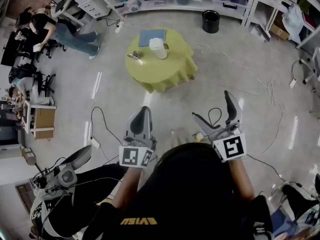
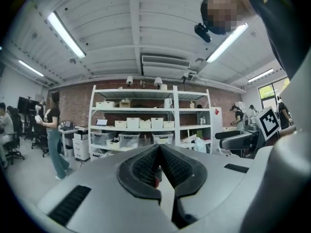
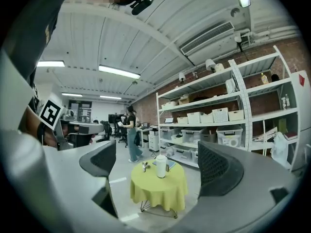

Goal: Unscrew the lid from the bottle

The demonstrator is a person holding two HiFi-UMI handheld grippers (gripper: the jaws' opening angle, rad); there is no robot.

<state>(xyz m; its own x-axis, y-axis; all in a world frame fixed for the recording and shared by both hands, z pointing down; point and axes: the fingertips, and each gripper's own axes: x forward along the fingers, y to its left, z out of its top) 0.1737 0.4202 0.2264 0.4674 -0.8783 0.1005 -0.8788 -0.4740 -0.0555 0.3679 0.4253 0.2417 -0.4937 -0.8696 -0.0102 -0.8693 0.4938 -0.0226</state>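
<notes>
Right gripper view shows the bottle point(image 3: 161, 166) well beyond the spread fingers point(image 3: 218, 169)

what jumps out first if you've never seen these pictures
A round table in a yellow-green cloth stands alone in the middle of the room, with a white bottle upright on it. Nearer the camera, two hand-held grippers point toward it: the left gripper with fingers shut, the right gripper with fingers wide apart and empty.

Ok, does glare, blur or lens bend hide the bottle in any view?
Head view: heavy fisheye curve, lamp streaks on the floor, bottle small but sharp. Left gripper view: ceiling lamps blown out, bottle not visible. Right gripper view: edges bent, bottle clear on the yellow table.
</notes>
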